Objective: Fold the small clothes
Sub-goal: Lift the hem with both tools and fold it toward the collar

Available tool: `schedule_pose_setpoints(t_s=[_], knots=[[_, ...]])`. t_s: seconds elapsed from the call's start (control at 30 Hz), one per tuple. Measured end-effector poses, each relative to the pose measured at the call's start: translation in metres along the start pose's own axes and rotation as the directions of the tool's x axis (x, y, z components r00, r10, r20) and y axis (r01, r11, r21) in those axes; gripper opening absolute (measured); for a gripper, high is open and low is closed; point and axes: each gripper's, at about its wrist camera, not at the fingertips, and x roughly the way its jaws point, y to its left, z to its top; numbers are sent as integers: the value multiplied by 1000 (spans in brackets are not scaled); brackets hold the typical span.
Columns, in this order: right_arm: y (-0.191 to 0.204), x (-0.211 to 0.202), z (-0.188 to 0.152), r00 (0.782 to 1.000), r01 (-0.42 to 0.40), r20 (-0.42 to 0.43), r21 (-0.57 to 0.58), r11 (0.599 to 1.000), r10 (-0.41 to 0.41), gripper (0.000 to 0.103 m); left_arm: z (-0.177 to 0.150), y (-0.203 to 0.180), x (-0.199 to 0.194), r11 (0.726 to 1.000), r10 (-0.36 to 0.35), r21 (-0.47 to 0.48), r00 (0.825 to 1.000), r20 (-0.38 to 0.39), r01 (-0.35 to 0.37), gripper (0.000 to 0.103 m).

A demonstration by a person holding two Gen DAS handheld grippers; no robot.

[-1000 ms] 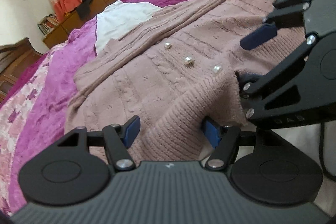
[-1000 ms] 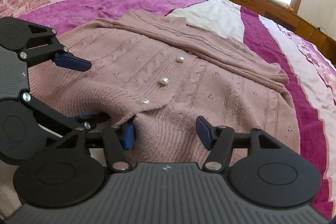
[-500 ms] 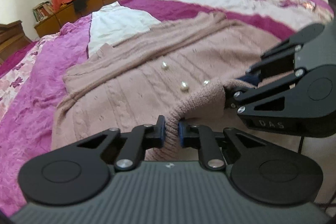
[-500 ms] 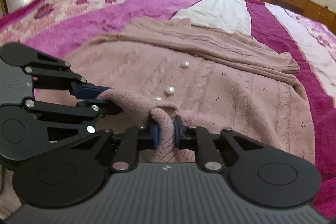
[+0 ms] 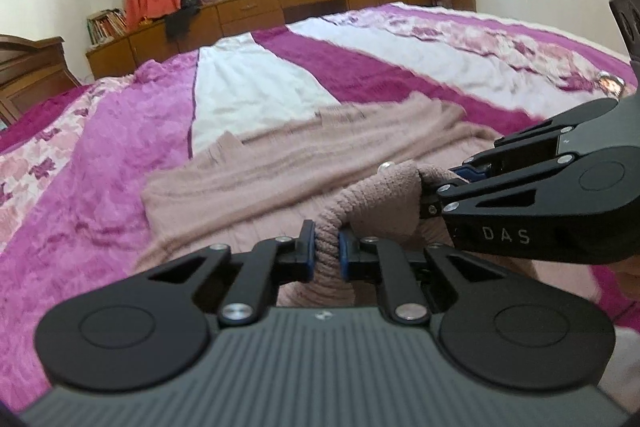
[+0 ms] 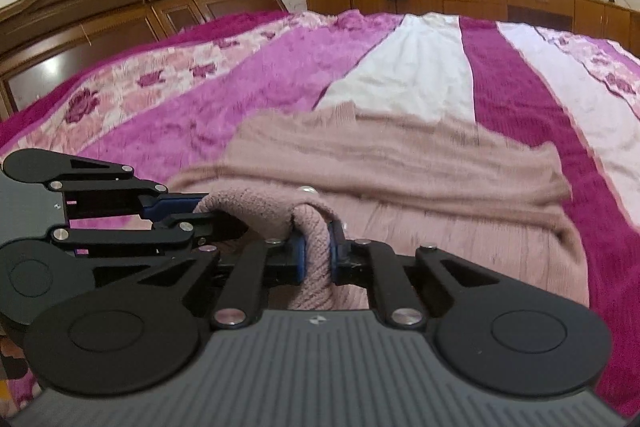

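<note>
Both grippers, left gripper [image 5: 326, 251] and right gripper [image 6: 317, 251], pinch the cardigan [image 5: 280, 171] on a magenta bedspread [image 5: 100, 163] (wooden headboard [image 6: 120, 7] behind).

A second ago both our grippers sit spread wide at the hem of the pink cardigan [image 5: 304, 167]; now our left gripper [image 5: 326, 253] is clamped on a thick roll of that hem at lower centre of its frame, and our right gripper [image 6: 318, 251] pinches the same hem likewise. The hem no longer lies flat: it rises in a hump between the two grippers, higher than half a second ago. Of the three pearl buttons once plain at mid-frame, only one [image 5: 385, 167] peeks above the lifted fold. The headboard [image 6: 132, 3] now fills the right view's upper left.
</note>
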Motion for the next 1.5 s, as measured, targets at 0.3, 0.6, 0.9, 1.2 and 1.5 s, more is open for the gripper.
schedule_pose_setpoints(t_s=[0.3, 0.6, 0.9, 1.2, 1.5], knots=[[-15, 15, 47, 997, -9, 77, 36, 999, 6, 12, 39, 16, 12, 1000, 17, -10, 996, 90, -16, 14], [-35, 42, 104, 991, 2, 136, 39, 999, -7, 12, 81, 36, 36, 999, 24, -33, 987, 159, -20, 12], [-61, 93, 149, 989, 23, 143, 35, 999, -28, 11, 112, 61, 83, 998, 23, -55, 985, 169, -14, 12], [-94, 187, 134, 994, 87, 55, 72, 994, -92, 11, 95, 73, 169, 998, 37, -63, 995, 95, -31, 12], [-122, 262, 101, 995, 81, -75, 143, 986, -70, 13, 67, 81, 237, 991, 30, -125, 998, -47, -36, 13]])
